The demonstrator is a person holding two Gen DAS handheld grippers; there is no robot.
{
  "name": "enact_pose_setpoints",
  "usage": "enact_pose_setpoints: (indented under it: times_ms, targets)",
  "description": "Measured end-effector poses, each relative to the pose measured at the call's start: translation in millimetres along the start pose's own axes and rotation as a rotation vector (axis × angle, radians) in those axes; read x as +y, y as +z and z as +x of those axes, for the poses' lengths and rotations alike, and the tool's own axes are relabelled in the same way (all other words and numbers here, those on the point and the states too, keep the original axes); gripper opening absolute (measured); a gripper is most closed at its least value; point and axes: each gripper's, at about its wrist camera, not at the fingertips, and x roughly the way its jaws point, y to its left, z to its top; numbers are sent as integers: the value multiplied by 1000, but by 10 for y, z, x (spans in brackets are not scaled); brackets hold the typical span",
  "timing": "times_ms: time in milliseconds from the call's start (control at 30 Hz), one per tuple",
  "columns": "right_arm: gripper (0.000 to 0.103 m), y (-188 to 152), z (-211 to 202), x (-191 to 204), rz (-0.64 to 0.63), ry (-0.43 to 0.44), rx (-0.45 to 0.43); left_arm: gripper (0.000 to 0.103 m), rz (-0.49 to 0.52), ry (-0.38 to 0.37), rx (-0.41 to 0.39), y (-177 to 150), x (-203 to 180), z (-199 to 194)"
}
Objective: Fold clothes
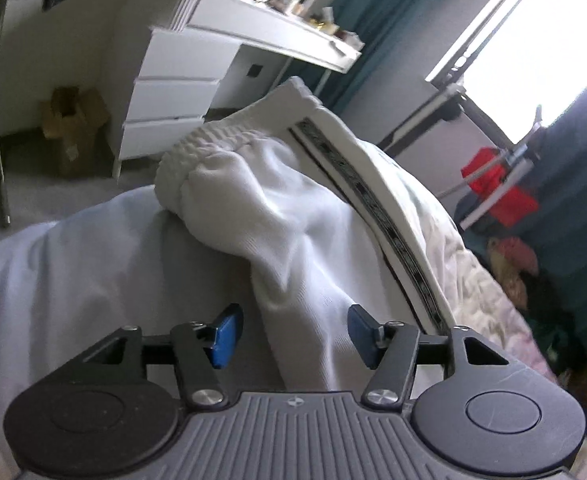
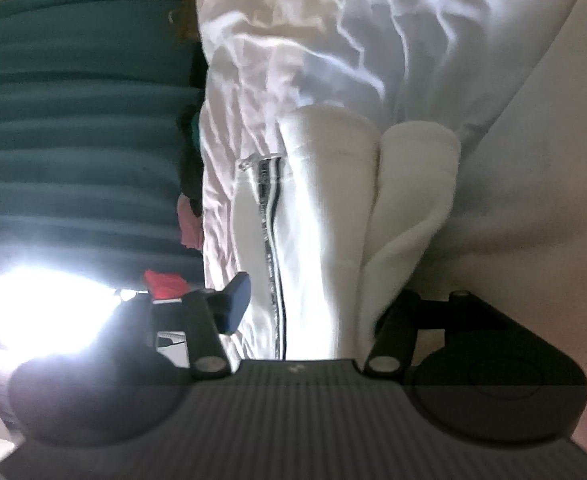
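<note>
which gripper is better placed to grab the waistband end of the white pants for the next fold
Left, probably. The left gripper is open and faces up the white pants toward the ribbed waistband. The right gripper sees only the legs.

The right gripper's (image 2: 305,312) right-hand fingertip is hiding behind the white trousers (image 2: 317,216), whose near end is disappearing under the gripper body. Clutter on the white desk (image 1: 277,28) is blurring beyond telling.

I see a white desk (image 1: 261,28) with drawers (image 1: 165,108), a brown box (image 1: 73,120) on the floor, a bright window (image 1: 533,60), teal curtains (image 2: 81,120) and something red (image 1: 497,184).
</note>
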Motion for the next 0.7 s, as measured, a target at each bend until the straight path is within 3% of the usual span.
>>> enact_pose_setpoints:
  times_ms: [133, 233, 467, 600, 700]
  targets:
    - [58, 61, -23, 50, -26, 90, -47, 66, 105, 49, -39, -112, -101, -70]
    - [58, 54, -41, 134, -58, 168, -56, 68, 146, 32, -69, -124, -165, -131]
    - [58, 82, 77, 131, -80, 97, -53, 71, 271, -18, -121, -242, -412, -242]
    - [57, 142, 213, 22, -109, 14, 2, 72, 314, -80, -88, -328, -530, -207]
    - [57, 190, 207, -25, -65, 101, -12, 72, 344, -134, -46, -403, -624, -152]
